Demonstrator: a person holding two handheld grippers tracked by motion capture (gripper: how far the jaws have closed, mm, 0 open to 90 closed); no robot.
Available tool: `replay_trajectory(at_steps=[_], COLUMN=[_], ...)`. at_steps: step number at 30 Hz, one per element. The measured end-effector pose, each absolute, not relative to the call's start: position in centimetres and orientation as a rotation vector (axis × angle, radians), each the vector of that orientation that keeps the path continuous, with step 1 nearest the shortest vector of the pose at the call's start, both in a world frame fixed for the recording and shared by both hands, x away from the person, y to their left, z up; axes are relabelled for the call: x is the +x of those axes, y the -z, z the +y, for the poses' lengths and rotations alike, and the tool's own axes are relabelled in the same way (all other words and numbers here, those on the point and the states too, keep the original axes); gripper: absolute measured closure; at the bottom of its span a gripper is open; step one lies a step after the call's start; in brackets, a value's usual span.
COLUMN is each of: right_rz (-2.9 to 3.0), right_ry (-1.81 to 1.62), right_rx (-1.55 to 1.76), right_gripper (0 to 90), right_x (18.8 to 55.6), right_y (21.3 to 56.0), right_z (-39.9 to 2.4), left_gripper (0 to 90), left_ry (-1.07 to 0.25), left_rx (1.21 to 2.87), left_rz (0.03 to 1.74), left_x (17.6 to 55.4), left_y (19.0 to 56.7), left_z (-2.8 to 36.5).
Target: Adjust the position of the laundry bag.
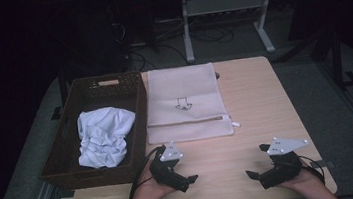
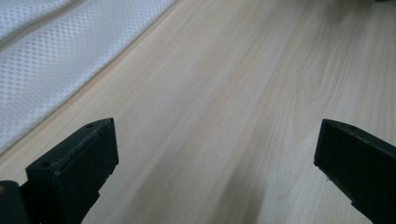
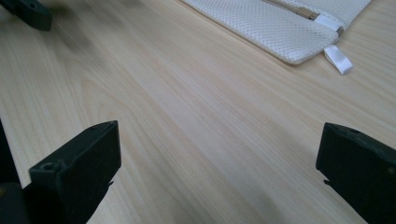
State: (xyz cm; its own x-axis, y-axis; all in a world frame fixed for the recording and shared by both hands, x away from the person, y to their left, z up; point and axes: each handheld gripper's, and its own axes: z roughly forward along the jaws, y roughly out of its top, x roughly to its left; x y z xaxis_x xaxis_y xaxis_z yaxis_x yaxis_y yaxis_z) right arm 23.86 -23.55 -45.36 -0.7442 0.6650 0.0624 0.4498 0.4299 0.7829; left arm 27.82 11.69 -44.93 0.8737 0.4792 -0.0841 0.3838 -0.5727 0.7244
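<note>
Mesh laundry bag, white, flat, zippered [image 1: 185,103], is the nearest thing to both grippers, so that's the target as I read it.

Left gripper [image 1: 186,183]: jaws wide apart, nothing between them, just bare light-wood table [image 2: 233,93]. In the left gripper view the bag's mesh [image 2: 56,56] fills the upper-left corner, so the bag lies ahead and to that gripper's left, near but not touching.

Right gripper [image 1: 258,168]: jaws also wide apart, nothing held. In the right gripper view the bag's corner [image 3: 280,28] sits ahead and to the right, with the zipper end and a small white pull tab [image 3: 338,58] hanging off the edge onto the table.

Key relation: bag lies beyond both grippers, toward the far side of the table, with its zipper running left-right along the near edge. Left gripper is just below the bag's near-left corner, so it is nearer; right gripper is well apart from the bag, off past the tab end (tab is the closest bit to it).

Further out: dark brown woven basket [image 1: 70,157] just beside the bag's left edge, crumpled white cloth [image 1: 103,138] inside it.

Judgement: likely next is pinning the bag with the left and working the zipper with the right.
</note>
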Motion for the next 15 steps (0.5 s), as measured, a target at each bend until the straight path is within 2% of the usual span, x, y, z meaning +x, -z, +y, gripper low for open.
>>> replay_trajectory(at_steps=[15], right_rz=[2.41], right_ry=[-1.223], right_rx=[0.995], right_gripper=[0.0], right_x=[23.8], right_y=[45.3], right_z=[-23.9], left_gripper=[0.0], left_ry=[-0.213], left_rx=[2.212], left_rz=[0.674], left_x=[29.6], left_y=[44.0], left_z=[11.3])
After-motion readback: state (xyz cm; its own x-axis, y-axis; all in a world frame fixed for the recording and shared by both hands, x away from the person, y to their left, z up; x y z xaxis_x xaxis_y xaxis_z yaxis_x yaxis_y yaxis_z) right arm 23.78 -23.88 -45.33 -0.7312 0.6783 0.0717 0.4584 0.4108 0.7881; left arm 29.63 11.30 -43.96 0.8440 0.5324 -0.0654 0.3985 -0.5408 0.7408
